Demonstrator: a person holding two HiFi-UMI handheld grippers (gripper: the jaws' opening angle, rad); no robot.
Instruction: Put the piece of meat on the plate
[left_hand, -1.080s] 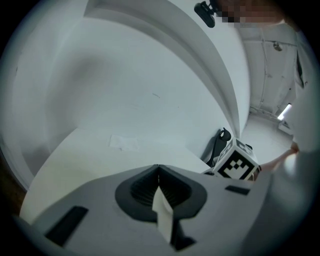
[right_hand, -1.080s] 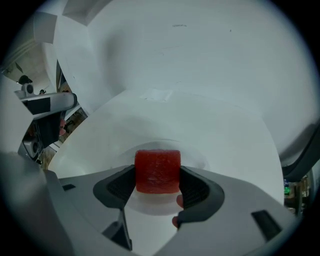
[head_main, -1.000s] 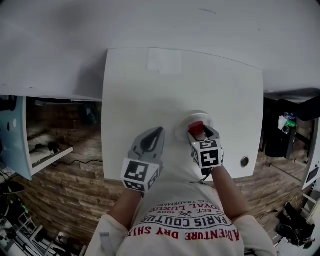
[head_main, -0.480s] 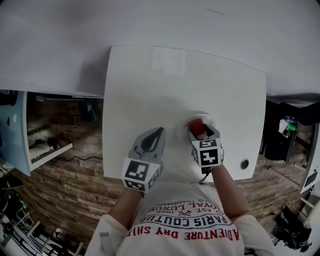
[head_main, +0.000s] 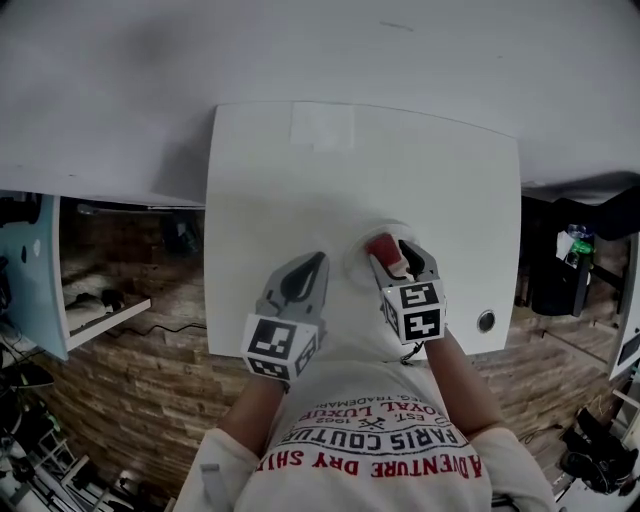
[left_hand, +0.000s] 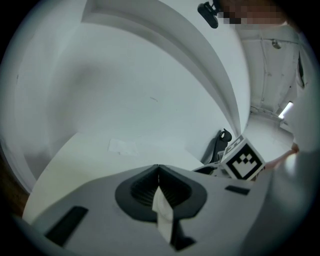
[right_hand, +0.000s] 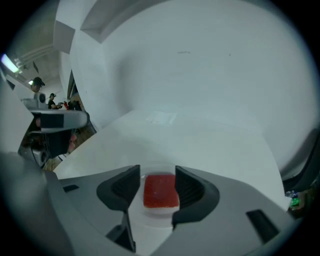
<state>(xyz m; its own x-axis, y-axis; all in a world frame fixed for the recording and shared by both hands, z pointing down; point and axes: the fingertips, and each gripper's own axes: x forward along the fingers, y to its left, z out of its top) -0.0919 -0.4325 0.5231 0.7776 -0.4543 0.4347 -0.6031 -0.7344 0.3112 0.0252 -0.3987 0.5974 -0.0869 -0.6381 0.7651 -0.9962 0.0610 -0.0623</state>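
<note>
The piece of meat (head_main: 383, 247), a red slab, lies on the small white plate (head_main: 353, 263) near the front of the white table (head_main: 300, 180). My right gripper (head_main: 401, 263) hangs just above and behind it, open. In the right gripper view the meat (right_hand: 161, 190) shows between the two jaws on the plate (right_hand: 156, 216), with gaps on both sides. These jaws have just been closing a little, and the pads do not touch the meat. My left gripper (head_main: 317, 264) hovers to the plate's left, shut with its dark pads (left_hand: 150, 186) pressed together.
A faint pale rectangle (head_main: 322, 125) marks the table's far side. A round cable hole (head_main: 486, 321) sits at the front right corner. Wooden floor and a light blue shelf (head_main: 40, 270) lie left of the table. The right gripper's marker cube (left_hand: 243, 161) shows in the left gripper view.
My right gripper has lifted a little and drawn back from the plate, leaving the meat lying there. The left gripper has stayed in place.
</note>
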